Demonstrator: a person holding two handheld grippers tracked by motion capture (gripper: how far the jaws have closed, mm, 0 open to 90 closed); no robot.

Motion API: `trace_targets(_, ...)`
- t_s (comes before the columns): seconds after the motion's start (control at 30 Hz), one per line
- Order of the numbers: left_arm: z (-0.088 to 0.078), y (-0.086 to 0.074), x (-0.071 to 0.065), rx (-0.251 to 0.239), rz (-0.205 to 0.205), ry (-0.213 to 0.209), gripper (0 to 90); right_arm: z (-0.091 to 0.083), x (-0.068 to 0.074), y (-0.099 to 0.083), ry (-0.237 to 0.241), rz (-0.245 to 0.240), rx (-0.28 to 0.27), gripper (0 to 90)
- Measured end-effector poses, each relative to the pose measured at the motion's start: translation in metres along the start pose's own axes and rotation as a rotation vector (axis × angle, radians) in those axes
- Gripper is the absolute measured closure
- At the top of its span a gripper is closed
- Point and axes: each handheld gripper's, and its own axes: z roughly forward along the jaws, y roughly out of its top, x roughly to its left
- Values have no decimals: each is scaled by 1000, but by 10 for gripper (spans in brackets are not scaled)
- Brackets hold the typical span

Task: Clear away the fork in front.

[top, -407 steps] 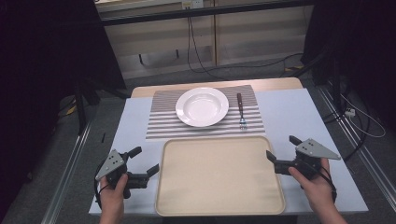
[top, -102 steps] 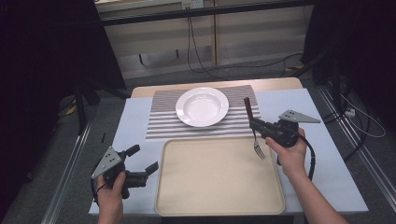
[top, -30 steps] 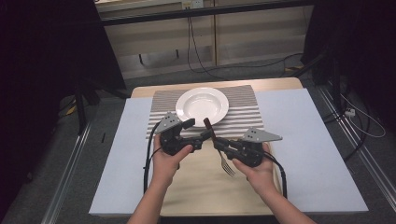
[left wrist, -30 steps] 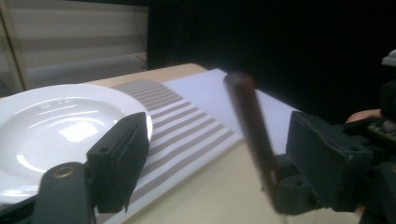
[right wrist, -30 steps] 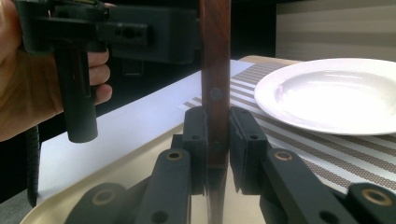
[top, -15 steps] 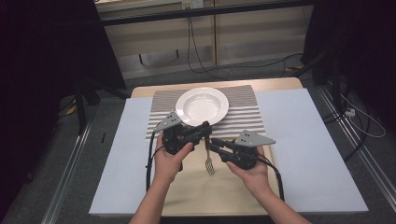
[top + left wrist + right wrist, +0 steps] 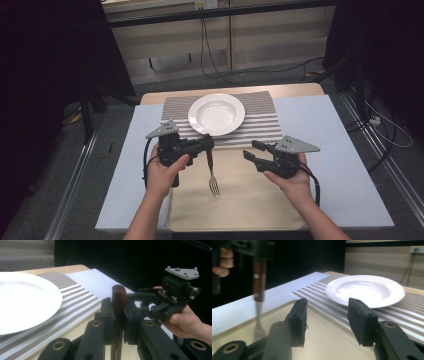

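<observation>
Wooden fork [image 7: 210, 165] handle clamped in left hand-held gripper [image 7: 119, 315], tines overhead

Counter [image 7: 345, 165] with pale top, wood edge showing at the far end. Grey floor [image 7: 280, 80] behind it — black cables [image 7: 215, 55] trail across. Back wall of light wood panels [image 7: 165, 40] under a dark rail. Both sides of the room in deep shadow; metal rails [image 7: 75, 175] flank the counter.
</observation>
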Motion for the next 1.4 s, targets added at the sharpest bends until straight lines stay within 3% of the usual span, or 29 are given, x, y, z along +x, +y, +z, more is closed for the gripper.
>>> trace_targets(0.13, -4, -3, 3, 19, 1, 4, 807, -8, -7, -3, -23, 8, -8, 436)
trace_targets(0.4, -14, -6, 9, 43, -4, 11, 807, -18, -12, -10, -39, -28, -7, 316)
trace_targets(0.53, -20, -7, 10, 54, -13, 11, 808, -23, -18, -12, -59, -12, -22, 289)
trace_targets(0.6, -23, -8, 11, 70, -14, 9, 808, -25, -19, -12, -73, -32, -15, 273)
trace_targets(0.7, -26, -10, 12, 85, -22, 6, 808, -28, -20, -14, -63, -34, -6, 250)
trace_targets(0.87, -31, -13, 14, 100, -20, 18, 808, -32, -21, -15, -78, -44, -4, 250)
trace_targets(1.13, -43, -18, 17, 125, -33, 1, 808, -41, -26, -17, -97, -48, 1, 245)
trace_targets(1.37, -49, -26, 28, 95, -90, -4, 807, -46, -27, -18, -107, -45, -15, 236)
trace_targets(1.4, -47, -28, 31, 94, -74, 8, 805, -47, -27, -19, -105, -42, -18, 236)
